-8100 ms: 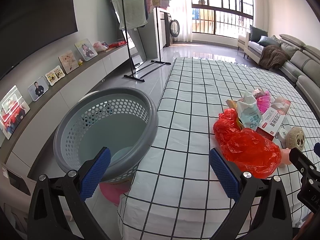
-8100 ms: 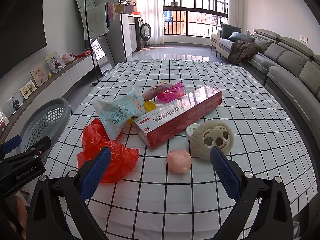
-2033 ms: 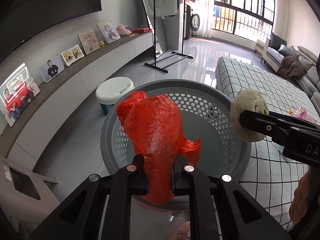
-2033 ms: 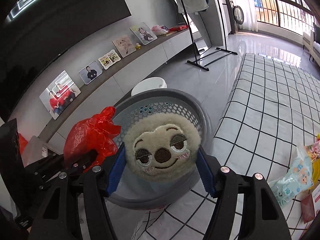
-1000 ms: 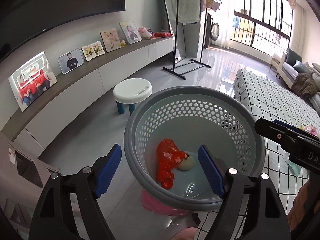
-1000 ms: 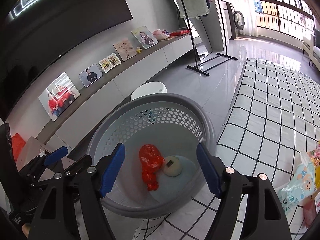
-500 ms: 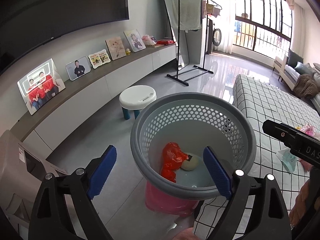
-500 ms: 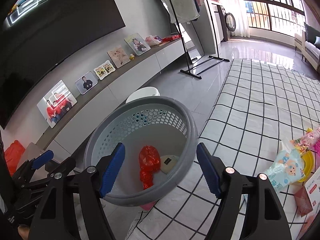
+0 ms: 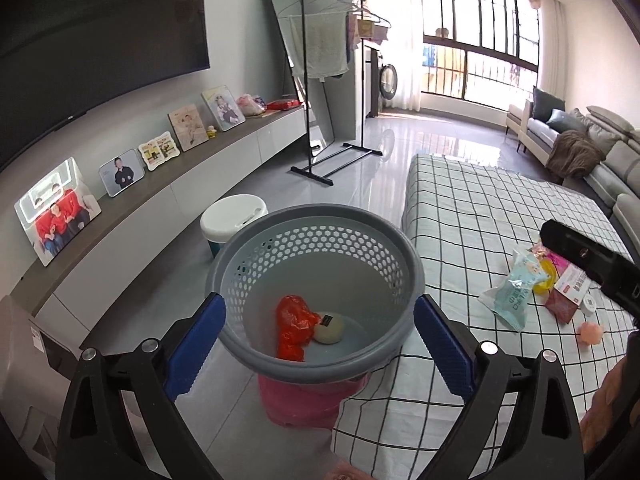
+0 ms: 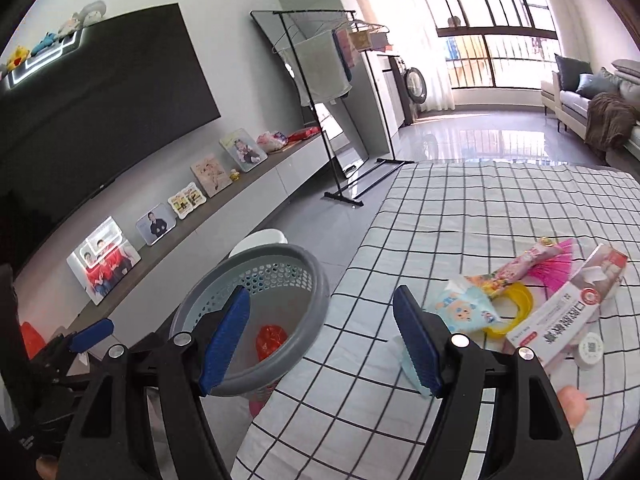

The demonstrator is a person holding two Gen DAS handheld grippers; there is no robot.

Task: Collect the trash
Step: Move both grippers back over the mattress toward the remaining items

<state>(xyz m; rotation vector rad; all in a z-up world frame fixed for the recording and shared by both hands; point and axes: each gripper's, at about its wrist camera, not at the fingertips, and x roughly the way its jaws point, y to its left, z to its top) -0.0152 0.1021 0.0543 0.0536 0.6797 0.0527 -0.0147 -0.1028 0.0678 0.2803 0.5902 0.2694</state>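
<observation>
Two items, the red bag [image 9: 294,330] and the round plush [image 9: 329,328], now lie in the grey basket [image 9: 256,240], dropped there a second ago. Both the left claw [image 9: 316,346] and right claw [image 10: 322,340] are released and empty. The right one has swung toward the table [image 10: 460,208], where the wipes pack [image 10: 464,310] and red box [image 10: 560,312] wait at three o'clock.

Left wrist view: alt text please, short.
Open left tongs frame a grey basket holding a red bag and a round plush. Wrappers lie on the checked cloth to the right.
</observation>
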